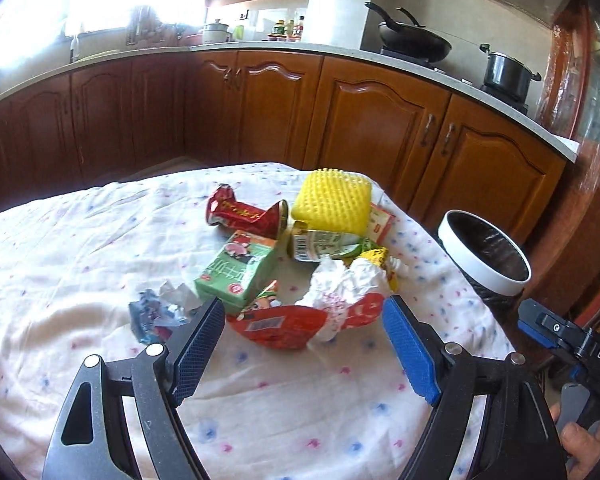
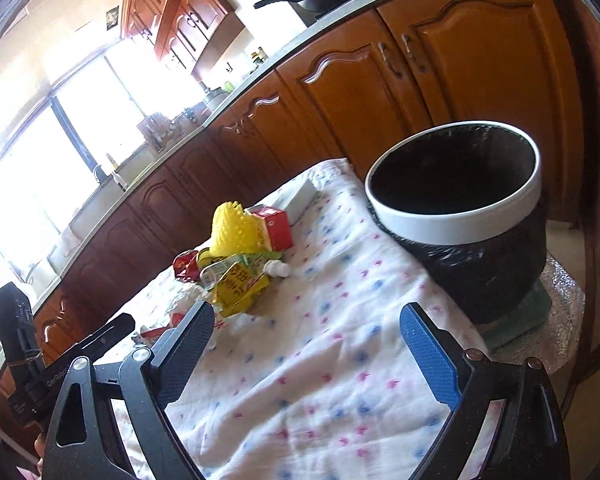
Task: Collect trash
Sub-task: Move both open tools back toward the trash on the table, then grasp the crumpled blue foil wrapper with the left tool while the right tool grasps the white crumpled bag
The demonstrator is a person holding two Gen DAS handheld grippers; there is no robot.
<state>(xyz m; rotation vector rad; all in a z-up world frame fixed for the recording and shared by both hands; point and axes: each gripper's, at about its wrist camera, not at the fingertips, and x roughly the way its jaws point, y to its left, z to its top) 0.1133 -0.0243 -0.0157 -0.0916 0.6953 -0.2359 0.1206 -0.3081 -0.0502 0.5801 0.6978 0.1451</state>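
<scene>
**Table trash, one lined bin, two grippers**

One crushed red metal can (image 1: pixel 246 216). One green drink carton (image 1: pixel 236 274). One yellow nubbed plastic block (image 1: pixel 332 196). One crumpled white tissue wad (image 1: pixel 342 284) on one torn red foil wrapper (image 1: pixel 280 324). All lie clustered on the star-printed white cloth (image 1: pixel 80 240).

One white-rimmed, black-lined waste bin (image 2: pixel 456 204) at 3 o'clock of the pile.

Left gripper (image 1: pixel 304 320): jaws apart, empty. Right gripper (image 2: pixel 306 320): jaws apart, empty; its body reads "DAS".

Soft, wrinkled printed cloth (image 1: pixel 100 248) over the bench. Glossy crushed metal can (image 1: pixel 244 216), nubbed yellow plastic pad (image 1: pixel 332 196), crumpled white paper (image 1: pixel 340 284), shiny foil wrapper (image 1: pixel 284 324). Smooth white plastic bin rim (image 2: pixel 452 220), crinkly black liner. Varnished wooden cabinet doors (image 1: pixel 380 128).
</scene>
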